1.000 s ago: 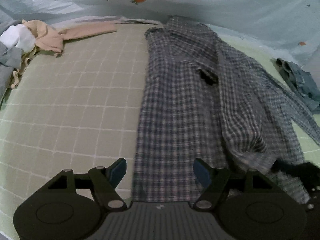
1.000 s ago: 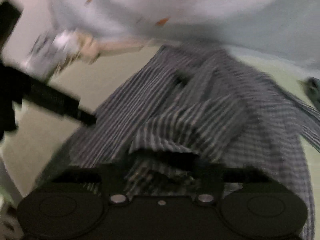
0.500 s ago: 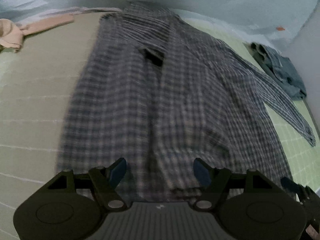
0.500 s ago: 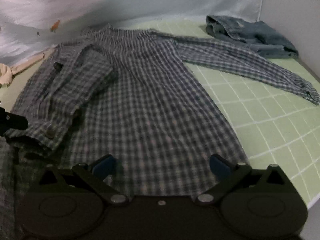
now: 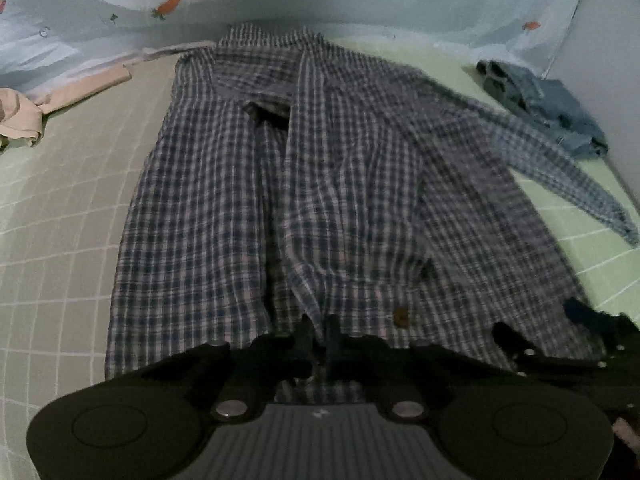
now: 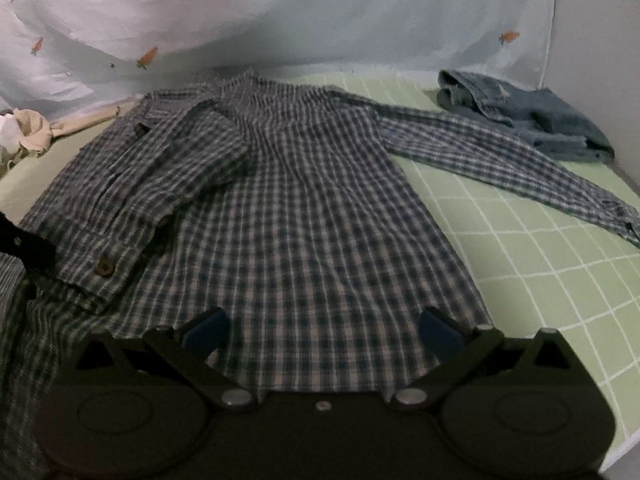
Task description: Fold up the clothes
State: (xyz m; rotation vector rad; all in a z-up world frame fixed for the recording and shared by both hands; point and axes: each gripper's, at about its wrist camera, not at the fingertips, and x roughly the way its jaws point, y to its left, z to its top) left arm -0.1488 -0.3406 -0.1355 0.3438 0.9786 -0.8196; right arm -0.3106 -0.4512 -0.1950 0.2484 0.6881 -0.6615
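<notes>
A plaid shirt (image 6: 304, 216) lies flat, collar far, on a green checked sheet (image 6: 532, 256). One sleeve is folded across the body, its buttoned cuff (image 6: 100, 272) toward the near hem; the other sleeve (image 6: 500, 160) stretches out toward a crumpled pair of jeans (image 6: 532, 116). The left gripper (image 5: 320, 344) has its fingers pressed together, pinching the shirt's near hem. The right gripper (image 6: 320, 332) is spread wide just over the hem, blue pads (image 6: 438, 330) apart. A beige garment (image 5: 24, 116) lies near the far corner.
</notes>
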